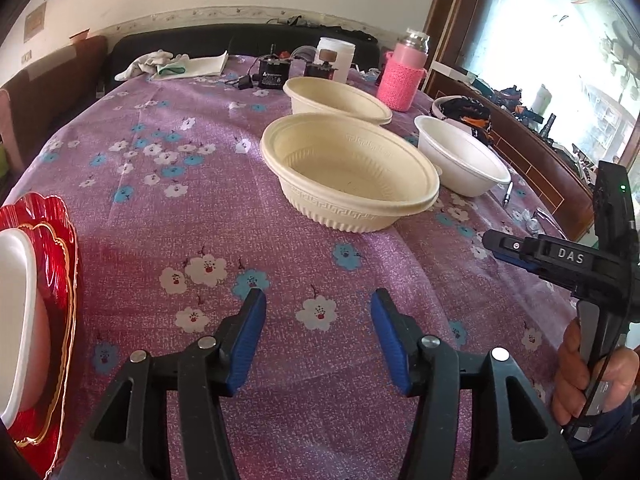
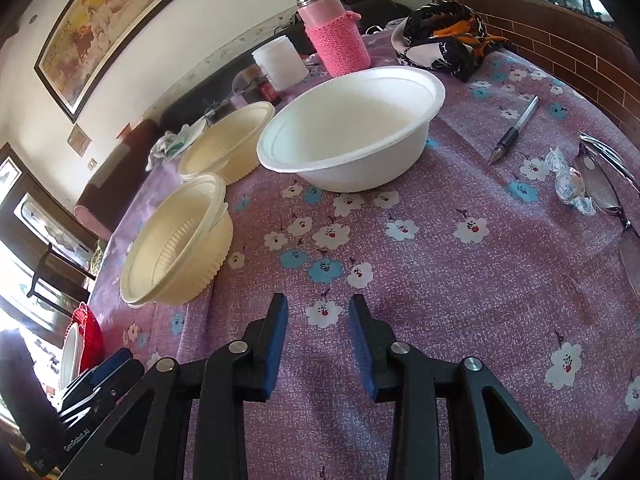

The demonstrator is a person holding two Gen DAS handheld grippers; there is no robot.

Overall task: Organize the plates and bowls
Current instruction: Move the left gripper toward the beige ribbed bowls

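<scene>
Both grippers angle down over the tablecloth [image 1: 160, 208], left gripper [image 1: 318, 308] and right gripper [image 2: 318, 312] parted, empty; only the right view shows the pen [image 2: 516, 128].

Pink knit-sleeved flask [image 2: 335, 28], white jar [image 2: 280, 62], pen [image 2: 516, 128], glasses [image 2: 604, 176], perhaps wrapped sweets [image 2: 570, 184], floral tablecloth [image 2: 460, 280]

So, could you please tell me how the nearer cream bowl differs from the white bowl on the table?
The nearer cream bowl is yellowish cream; the white bowl is plain white. The cream bowl has ribbed walls and a patterned band under the rim, while the white bowl is smooth. The cream bowl looks like two nested together; the white bowl seems single. Both stand upright and empty on the floral tablecloth.
</scene>
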